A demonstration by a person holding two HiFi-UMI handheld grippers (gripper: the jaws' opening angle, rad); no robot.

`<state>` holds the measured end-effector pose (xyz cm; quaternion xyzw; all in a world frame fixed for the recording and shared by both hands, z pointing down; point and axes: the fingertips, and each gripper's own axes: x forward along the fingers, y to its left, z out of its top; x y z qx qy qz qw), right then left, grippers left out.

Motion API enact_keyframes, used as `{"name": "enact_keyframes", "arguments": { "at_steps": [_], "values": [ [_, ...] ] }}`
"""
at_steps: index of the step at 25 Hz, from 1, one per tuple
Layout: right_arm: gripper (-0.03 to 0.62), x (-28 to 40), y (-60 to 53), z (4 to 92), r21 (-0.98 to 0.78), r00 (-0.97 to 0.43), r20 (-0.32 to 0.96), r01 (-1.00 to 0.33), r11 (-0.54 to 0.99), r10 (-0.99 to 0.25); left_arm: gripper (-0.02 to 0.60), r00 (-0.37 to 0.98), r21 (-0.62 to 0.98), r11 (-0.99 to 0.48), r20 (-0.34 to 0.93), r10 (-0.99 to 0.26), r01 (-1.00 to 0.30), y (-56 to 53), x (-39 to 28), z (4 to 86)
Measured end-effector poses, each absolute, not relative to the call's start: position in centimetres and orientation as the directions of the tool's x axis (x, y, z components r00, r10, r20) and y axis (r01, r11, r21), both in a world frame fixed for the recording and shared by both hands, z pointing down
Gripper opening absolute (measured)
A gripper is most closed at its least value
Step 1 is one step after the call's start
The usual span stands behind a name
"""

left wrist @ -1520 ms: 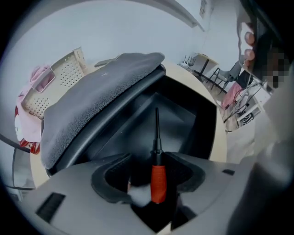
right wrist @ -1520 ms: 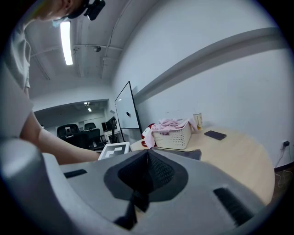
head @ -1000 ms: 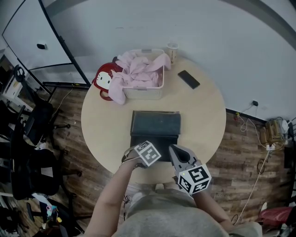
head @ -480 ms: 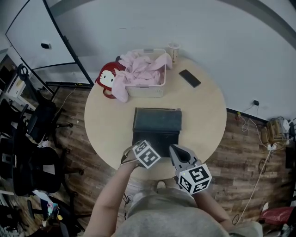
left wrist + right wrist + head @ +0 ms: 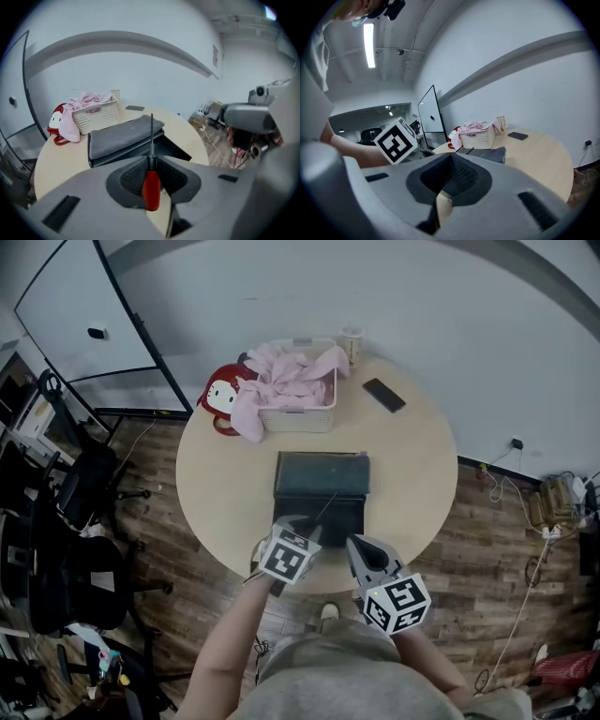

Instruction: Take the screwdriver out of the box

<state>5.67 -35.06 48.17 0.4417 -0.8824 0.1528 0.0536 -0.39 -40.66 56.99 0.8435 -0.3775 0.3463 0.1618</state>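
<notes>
A dark box point(image 5: 321, 476) lies open in the middle of the round table point(image 5: 412, 484), its lid folded toward the far side. My left gripper point(image 5: 305, 533) hangs above the box's near edge, shut on a screwdriver point(image 5: 151, 186) with a red handle. The thin shaft point(image 5: 326, 507) points out over the box, clear of it. In the left gripper view the box point(image 5: 124, 137) lies below and beyond the left gripper point(image 5: 151, 160). My right gripper point(image 5: 357, 546) sits just right of the left one at the table's near edge, shut and empty, its pads point(image 5: 461, 176) meeting at the right gripper's point(image 5: 450, 157) tip.
A white basket point(image 5: 298, 416) full of pink cloth stands at the table's far side, with a red plush doll point(image 5: 221, 397) to its left. A cup point(image 5: 352, 343) and a dark phone point(image 5: 384, 396) lie at the far right. Office chairs point(image 5: 75, 521) stand on the floor at left.
My left gripper has risen and tilted, bringing the screwdriver up out of the box so its shaft now shows. The right gripper shifted only slightly.
</notes>
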Motion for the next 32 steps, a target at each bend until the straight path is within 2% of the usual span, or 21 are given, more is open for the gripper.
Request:
{"name": "enact_keyframes", "arguments": {
  "at_steps": [5, 11, 22, 32],
  "values": [
    [0.000, 5.1, -33.3, 48.0, -0.224, -0.584, 0.228, -0.810, 0.542, -0.779, 0.064, 0.558, 0.136, -0.620, 0.612, -0.560, -0.772, -38.0, -0.4, 53.8],
    [0.000, 4.0, -29.5, 47.6, -0.216, -0.562, 0.232, -0.825, 0.522, -0.794, 0.064, 0.596, 0.243, -0.558, 0.502, -0.627, -0.793, -33.9, -2.2, 50.9],
    [0.000, 1.2, -20.9, 46.4, -0.200, -0.546, 0.219, -0.836, 0.511, -0.808, 0.064, 0.604, 0.371, -0.484, 0.371, -0.705, -0.792, -24.1, -6.7, 49.1],
    [0.000, -0.9, -14.2, 45.5, -0.177, -0.559, 0.217, -0.829, 0.530, -0.801, 0.064, 0.556, 0.413, -0.423, 0.286, -0.781, -0.807, -16.0, -10.4, 48.0]
  ]
}}
